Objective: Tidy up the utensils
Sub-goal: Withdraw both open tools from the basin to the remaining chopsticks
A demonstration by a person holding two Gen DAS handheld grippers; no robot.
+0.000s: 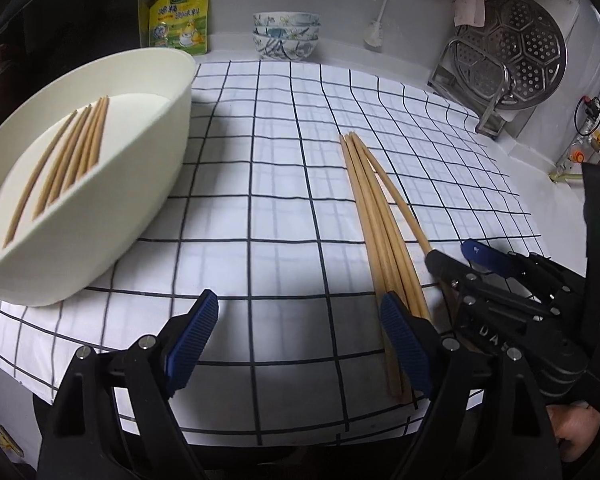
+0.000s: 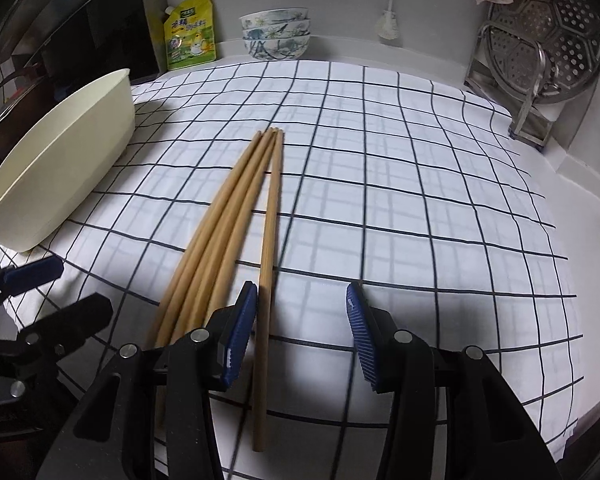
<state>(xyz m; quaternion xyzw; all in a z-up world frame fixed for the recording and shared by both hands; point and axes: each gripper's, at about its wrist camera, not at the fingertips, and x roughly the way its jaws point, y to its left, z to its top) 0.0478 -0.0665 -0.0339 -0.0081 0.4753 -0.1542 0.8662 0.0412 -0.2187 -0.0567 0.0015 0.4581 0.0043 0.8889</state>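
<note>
Several wooden chopsticks [image 1: 374, 216] lie in a loose bundle on the checked cloth [image 1: 260, 184]; they also show in the right wrist view [image 2: 236, 216]. A white oval tray [image 1: 156, 168] at the left holds several more chopsticks [image 1: 68, 160]; its outer wall shows in the right wrist view [image 2: 60, 168]. My left gripper [image 1: 296, 332] is open and empty, its right finger beside the bundle. My right gripper [image 2: 302, 336] is open, with one chopstick [image 2: 269, 240] lying between its fingers and the others left of its left finger. The right gripper also shows in the left wrist view [image 1: 456, 256].
Stacked patterned bowls [image 1: 286, 36] and a yellow pouch [image 1: 180, 20] stand at the back wall. A metal steamer plate on a rack [image 1: 512, 56] stands at the back right. A white brush [image 1: 376, 32] hangs on the wall. The cloth's front edge [image 1: 260, 436] is close.
</note>
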